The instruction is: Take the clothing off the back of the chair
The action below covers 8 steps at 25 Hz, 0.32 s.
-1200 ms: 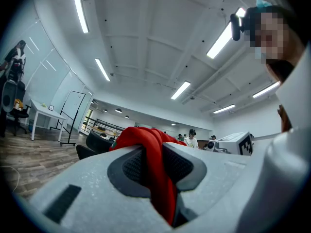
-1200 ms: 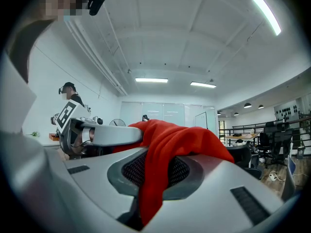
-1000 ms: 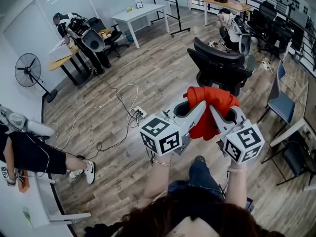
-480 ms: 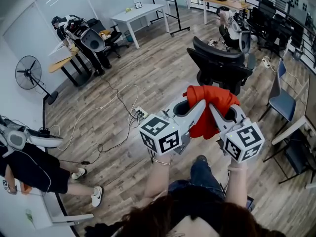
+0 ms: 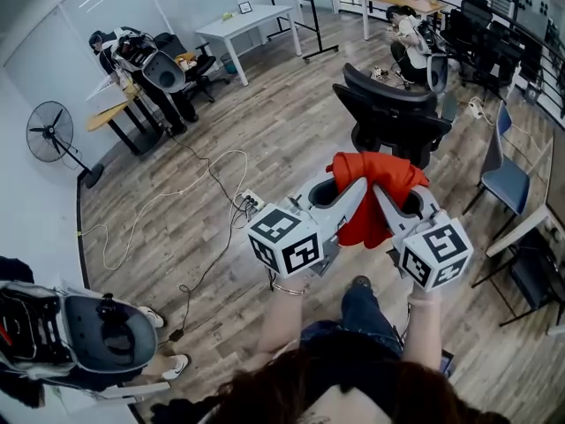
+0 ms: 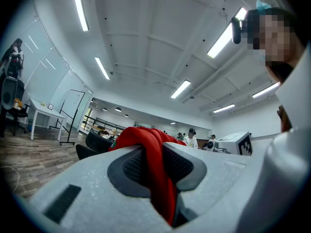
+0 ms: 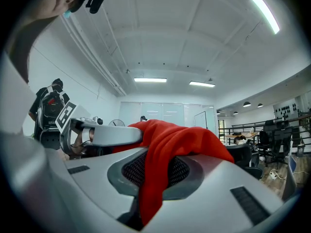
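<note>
We look steeply down on a pale wood-plank floor [image 5: 265, 148] that fills most of the head view. A black mesh-backed office chair [image 5: 393, 117] stands on it ahead of the person. Its backrest is bare.

The red, soft fabric garment [image 5: 375, 193] hangs bunched in the air on the near side of the chair, between the two grippers. We cannot resolve whether its far edge brushes the seat.

The left grey two-jaw gripper [image 5: 346, 193] and the right grey two-jaw gripper [image 5: 387, 194] converge on the cloth from either side, their marker cubes nearest the person.

In the left gripper view, the jaws of the left gripper [image 6: 155, 174] are pressed onto a narrow fold of the garment [image 6: 146, 140], which runs down between the ribbed pads. In the right gripper view, the right gripper [image 7: 153, 174] likewise pinches a fold, and the garment [image 7: 180, 140] drapes over its upper jaw.

A white cable [image 5: 177, 210] trails across the floor to a power strip [image 5: 250, 203].
</note>
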Tool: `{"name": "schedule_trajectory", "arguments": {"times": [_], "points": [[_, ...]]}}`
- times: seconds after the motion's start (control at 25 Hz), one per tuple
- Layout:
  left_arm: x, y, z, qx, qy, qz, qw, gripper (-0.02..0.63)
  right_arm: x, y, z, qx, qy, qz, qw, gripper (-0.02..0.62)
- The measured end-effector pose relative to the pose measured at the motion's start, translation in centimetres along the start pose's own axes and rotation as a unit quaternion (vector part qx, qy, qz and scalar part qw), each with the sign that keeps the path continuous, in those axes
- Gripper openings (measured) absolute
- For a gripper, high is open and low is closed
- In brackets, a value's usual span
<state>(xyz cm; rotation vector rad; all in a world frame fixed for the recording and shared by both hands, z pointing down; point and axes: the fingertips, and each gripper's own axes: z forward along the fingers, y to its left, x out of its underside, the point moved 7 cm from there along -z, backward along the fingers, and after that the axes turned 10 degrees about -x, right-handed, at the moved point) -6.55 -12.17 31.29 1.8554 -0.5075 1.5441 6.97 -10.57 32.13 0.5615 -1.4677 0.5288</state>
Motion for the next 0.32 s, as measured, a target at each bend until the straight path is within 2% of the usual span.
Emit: {"name": "schedule_trajectory", "arguments": {"times": [0.32], "points": [[-0.15, 0.24, -0.04, -0.001, -0.001, -0.003, 1.0000, 0.081, -0.09, -0.07, 0.25, -0.001, 0.000, 0.002, 1.000, 0.054]]}}
